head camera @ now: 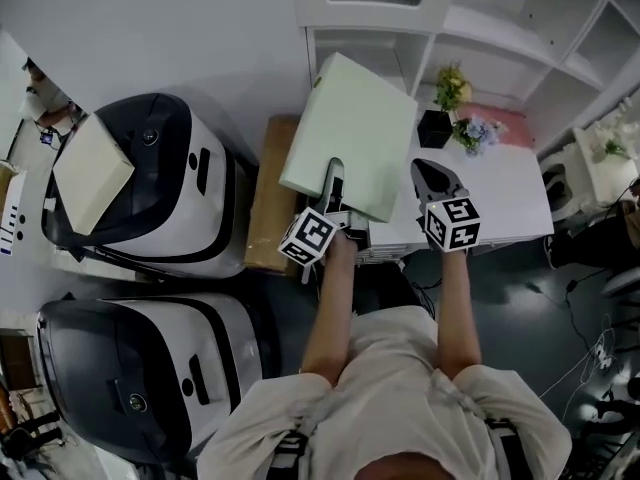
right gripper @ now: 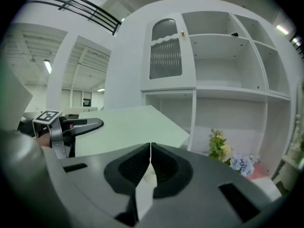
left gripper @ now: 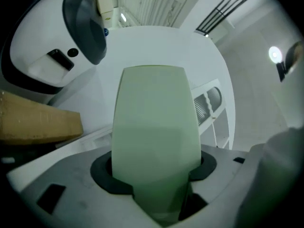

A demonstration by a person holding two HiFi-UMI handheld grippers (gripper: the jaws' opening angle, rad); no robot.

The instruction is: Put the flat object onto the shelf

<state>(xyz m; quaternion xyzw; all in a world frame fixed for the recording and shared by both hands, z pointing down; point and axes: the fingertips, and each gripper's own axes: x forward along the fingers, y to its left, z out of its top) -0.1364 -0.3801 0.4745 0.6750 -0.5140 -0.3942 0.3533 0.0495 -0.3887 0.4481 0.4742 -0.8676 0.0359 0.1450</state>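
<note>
Pale green flat board rides tilted in the air before the white shelf unit, its near edge clamped in the left gripper. The right gripper, jaws pressed together on nothing, hangs just beside the board's right edge, over a white table. Beyond, a black pot holds yellow flowers. A brown box and 2 white-and-black machines sit to the left.
</note>
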